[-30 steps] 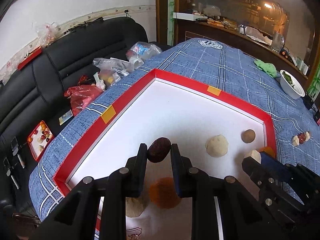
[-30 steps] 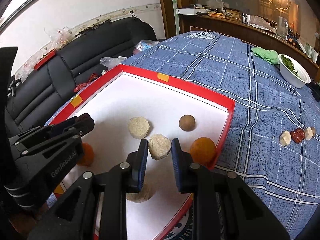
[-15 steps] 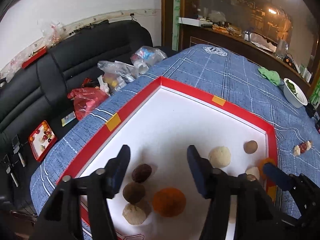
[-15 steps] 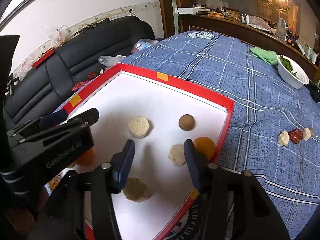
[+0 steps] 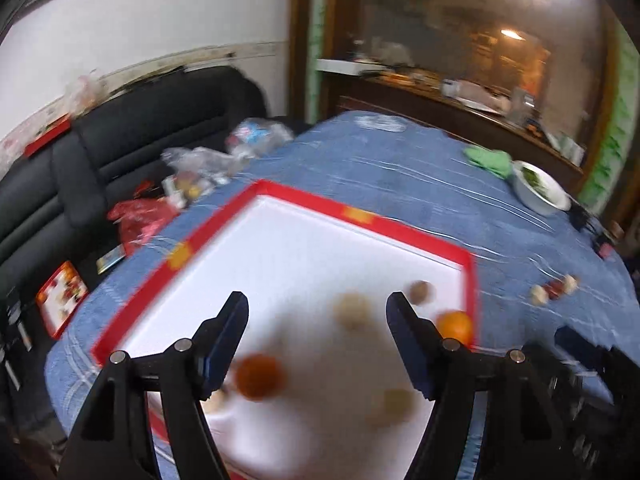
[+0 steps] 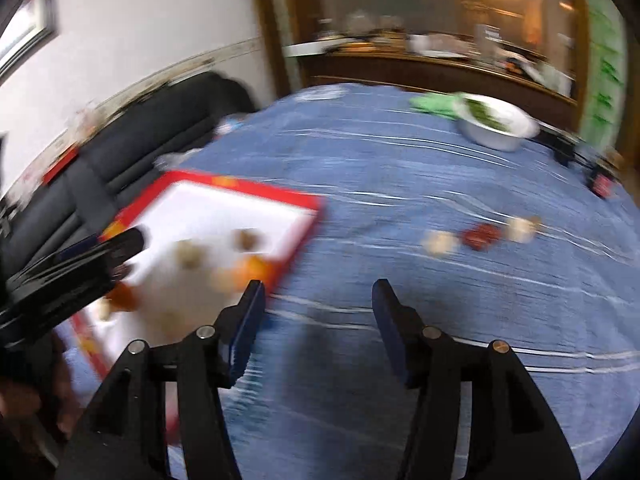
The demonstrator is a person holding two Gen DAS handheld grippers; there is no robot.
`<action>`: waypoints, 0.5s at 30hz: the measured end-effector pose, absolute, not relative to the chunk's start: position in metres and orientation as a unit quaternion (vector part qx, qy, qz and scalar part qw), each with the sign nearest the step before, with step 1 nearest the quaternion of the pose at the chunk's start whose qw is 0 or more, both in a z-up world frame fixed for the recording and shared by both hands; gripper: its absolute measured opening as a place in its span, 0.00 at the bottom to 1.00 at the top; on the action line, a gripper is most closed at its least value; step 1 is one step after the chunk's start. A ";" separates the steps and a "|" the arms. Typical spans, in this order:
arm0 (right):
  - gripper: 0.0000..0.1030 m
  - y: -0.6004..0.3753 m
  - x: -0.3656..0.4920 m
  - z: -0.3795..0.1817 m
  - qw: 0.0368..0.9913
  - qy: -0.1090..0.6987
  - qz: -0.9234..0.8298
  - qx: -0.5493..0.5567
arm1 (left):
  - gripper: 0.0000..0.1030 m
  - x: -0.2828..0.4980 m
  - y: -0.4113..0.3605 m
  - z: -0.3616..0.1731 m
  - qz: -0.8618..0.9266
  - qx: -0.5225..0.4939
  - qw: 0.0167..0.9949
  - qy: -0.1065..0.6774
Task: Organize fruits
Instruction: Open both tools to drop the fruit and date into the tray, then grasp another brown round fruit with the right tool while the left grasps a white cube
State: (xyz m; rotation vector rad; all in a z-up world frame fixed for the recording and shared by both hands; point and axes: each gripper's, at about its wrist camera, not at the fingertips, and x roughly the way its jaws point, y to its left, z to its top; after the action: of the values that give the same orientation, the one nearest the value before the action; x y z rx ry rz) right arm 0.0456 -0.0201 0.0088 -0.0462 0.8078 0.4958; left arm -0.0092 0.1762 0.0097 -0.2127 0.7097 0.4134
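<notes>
Both tools are standing wide apart at the fingers and gripping nothing: the left tool (image 5: pixel 316 324) is hanging over the red-rimmed tray (image 5: pixel 408 236), and the right tool (image 6: pixel 318 300) is hanging over the blue checked cloth of the table (image 6: pixel 400 168), just off the tray's right rim. Everything is smearing with motion, so the fruits are showing only as soft blobs. Inside the tray, an orange fruit (image 5: pixel 259 377) is lying by the near left corner, close to the left tool's left finger, with a pale lump (image 5: pixel 216 400) peeking out beside it. A tan piece (image 5: pixel 352 310) is sitting near the tray's middle, a small brown round fruit (image 5: pixel 421 293) is lying toward the right rim, a second orange (image 5: pixel 454 326) is resting against that rim just in front of the brown one, and another pale piece (image 5: pixel 394 402) is lying near the front edge. Out on the cloth, well to the right of the tray, a short row is sitting together: a pale chunk (image 6: pixel 440 241), a dark red fruit (image 6: pixel 482 236) and another pale chunk (image 6: pixel 520 229). Farther beyond the tray, a white bowl of greens (image 6: pixel 496 124) is standing beside a green cloth (image 6: pixel 434 103), and a black sofa (image 5: pixel 132 148) is running along the tray's left side.
</notes>
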 end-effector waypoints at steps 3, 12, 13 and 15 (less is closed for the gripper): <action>0.55 -0.072 0.072 -0.001 0.891 0.411 0.190 0.011 | 0.69 0.002 0.144 0.008 0.161 -0.085 0.918 0.353; 0.54 -0.162 0.157 -0.021 0.895 0.437 0.081 0.035 | 0.69 0.053 0.056 -0.008 0.070 -0.031 0.918 0.390; 0.52 -0.164 0.164 -0.023 0.894 0.439 0.081 0.033 | 0.69 0.059 0.050 -0.010 0.065 -0.028 0.917 0.392; 0.50 -0.165 0.181 -0.027 0.893 0.443 0.079 0.023 | 0.69 0.071 0.039 -0.014 0.059 -0.021 0.914 0.400</action>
State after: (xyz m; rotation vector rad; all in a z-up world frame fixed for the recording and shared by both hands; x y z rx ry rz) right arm 0.1810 -0.1648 -0.0274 0.0471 0.9182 0.1645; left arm 0.0706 0.0389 -0.0144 -0.0440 0.8247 0.1216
